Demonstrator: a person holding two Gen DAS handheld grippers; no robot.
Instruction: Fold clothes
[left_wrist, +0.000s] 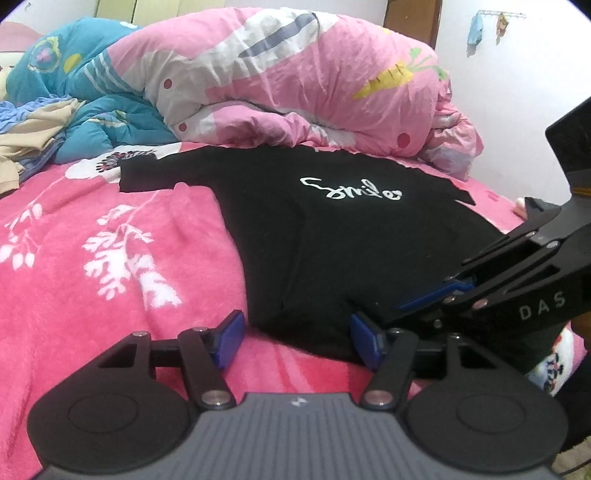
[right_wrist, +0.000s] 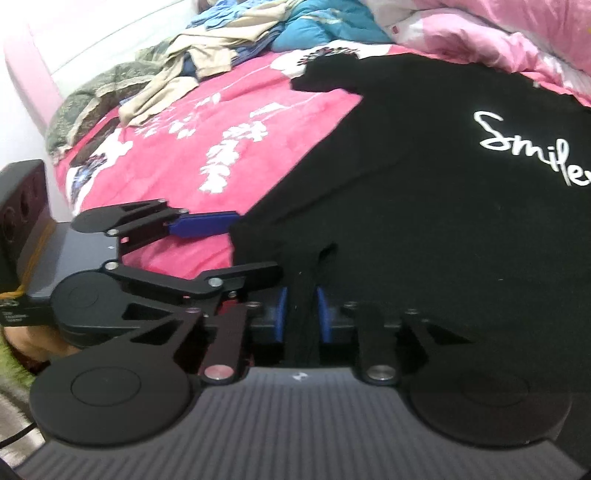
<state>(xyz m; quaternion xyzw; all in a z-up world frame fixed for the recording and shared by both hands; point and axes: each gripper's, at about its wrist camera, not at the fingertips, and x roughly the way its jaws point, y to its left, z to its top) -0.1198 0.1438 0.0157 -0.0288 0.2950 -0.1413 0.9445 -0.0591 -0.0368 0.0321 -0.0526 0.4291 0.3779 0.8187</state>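
The right gripper (right_wrist: 300, 314) is clamped on a pinch of the black T-shirt's (left_wrist: 332, 236) bottom hem, the cloth bunched between its blue pads (right_wrist: 324, 314). The left gripper (left_wrist: 297, 341) stands spread wide at the same hem, just beside the right one, holding nothing. The shirt lies flat on a pink blanket (left_wrist: 110, 258), white lettering up. A pink quilt (left_wrist: 295, 74) is heaped behind it, and loose clothes (right_wrist: 177, 74) are piled well apart

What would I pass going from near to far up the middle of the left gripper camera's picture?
left gripper → black T-shirt → white "Smile" lettering → pink quilt, bunched at the far side of the bed.
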